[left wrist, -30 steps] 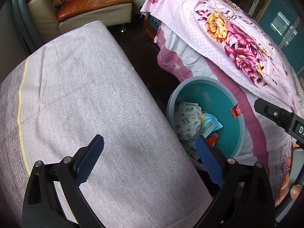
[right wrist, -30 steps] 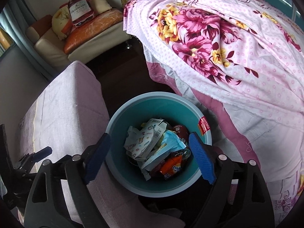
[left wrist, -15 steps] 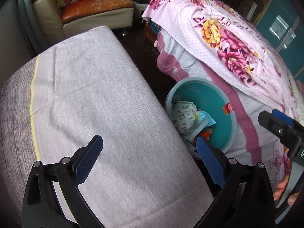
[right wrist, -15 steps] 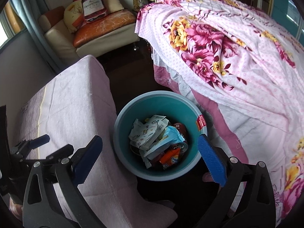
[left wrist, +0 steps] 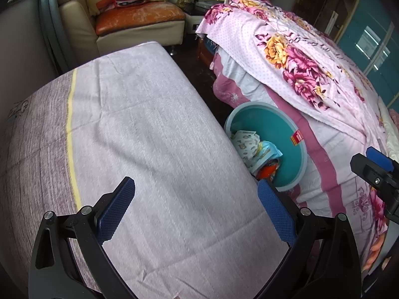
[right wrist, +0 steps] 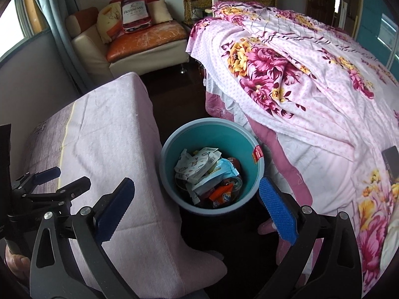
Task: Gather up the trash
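Observation:
A teal trash bin (right wrist: 174,149) stands on the dark floor between a cloth-covered table and a bed. It holds several crumpled wrappers (right wrist: 197,167), a can and an orange packet (right wrist: 222,195). The bin also shows in the left wrist view (left wrist: 281,134). My right gripper (right wrist: 197,204) is open and empty, raised above the bin's near side. My left gripper (left wrist: 195,206) is open and empty above the table cloth (left wrist: 139,129). It shows at the left of the right wrist view (right wrist: 59,179).
A bed with a pink floral sheet (right wrist: 299,74) borders the bin on the right. A cream sofa with an orange cushion (right wrist: 147,39) and a Hennessy bag (right wrist: 133,12) stands at the back. A dark floor strip (right wrist: 174,87) runs between table and bed.
Both grippers have pulled back and upward from the bin, which now looks smaller and farther. Both stayed open and empty.

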Tool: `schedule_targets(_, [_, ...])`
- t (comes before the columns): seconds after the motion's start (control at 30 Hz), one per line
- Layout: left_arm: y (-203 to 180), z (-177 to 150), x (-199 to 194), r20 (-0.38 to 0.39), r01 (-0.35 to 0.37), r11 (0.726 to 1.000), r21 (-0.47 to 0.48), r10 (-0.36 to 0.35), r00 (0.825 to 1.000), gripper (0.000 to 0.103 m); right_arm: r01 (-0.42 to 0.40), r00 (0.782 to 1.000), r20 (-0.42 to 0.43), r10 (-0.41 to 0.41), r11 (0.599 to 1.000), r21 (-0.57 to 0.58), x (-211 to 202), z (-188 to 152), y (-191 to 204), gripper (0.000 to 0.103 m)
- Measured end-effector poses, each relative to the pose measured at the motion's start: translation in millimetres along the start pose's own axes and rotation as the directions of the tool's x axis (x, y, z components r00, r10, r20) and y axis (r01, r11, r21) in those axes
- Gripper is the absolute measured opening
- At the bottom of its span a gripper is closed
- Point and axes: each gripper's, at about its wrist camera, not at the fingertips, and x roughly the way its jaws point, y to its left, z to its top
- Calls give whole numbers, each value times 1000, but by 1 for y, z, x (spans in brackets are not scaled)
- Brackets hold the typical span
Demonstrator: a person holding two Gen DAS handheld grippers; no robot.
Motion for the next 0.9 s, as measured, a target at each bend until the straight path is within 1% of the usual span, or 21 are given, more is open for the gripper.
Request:
schedule_targets(0.13, [2,-10,-7,5,-7,1000,-5,7,1000,99,0,1000,8,0,1000,-9,-9,-7,4,96])
schedule_targets(0.37, [9,-16,-14,16,-18,1000,-21,18,1000,99,1,1000,24,-1,1000,-17,-17,-12,8,96])
schedule_targets(0.9, [20,-14,-6,16,-34,999,-37,35,999,99,-6,1000,-2,6,1000,-19,-2,-7,12,96])
